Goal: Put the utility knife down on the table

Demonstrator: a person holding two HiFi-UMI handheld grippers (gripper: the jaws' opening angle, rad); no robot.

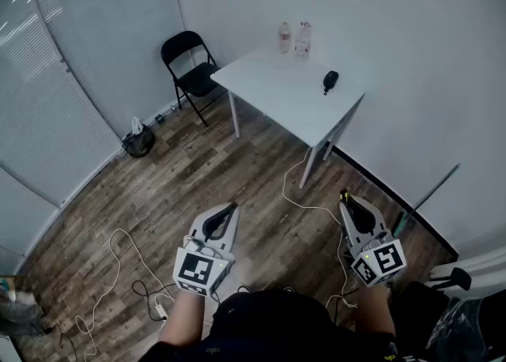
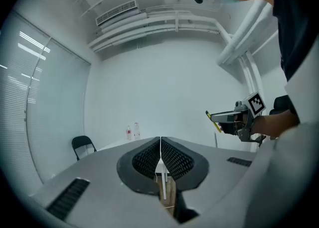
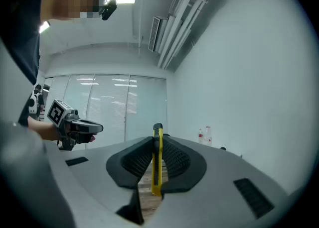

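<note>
Delivery is not yet done: the right gripper [image 1: 345, 199], well short of the white rectangular table [image 1: 273, 92], clamps the slim yellow utility knife [image 3: 157, 165], while the left gripper [image 1: 229, 211] is pinched together, seemingly empty.

Sparse office room: table [image 1: 277, 93], folding chair [image 1: 190, 64], blinds [image 1: 39, 103].

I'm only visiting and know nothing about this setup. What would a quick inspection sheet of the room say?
Surface: white table, mostly bare.
Job's things: yellow utility knife, gripped in the right tool.
Clutter: two bottles and a small dark object on the table.
Tools: left tool shut, empty; right tool shut on the knife.
Cables: loose cables on the wood floor.
Surroundings: black folding chair beside the table; dark bag on the floor.
</note>
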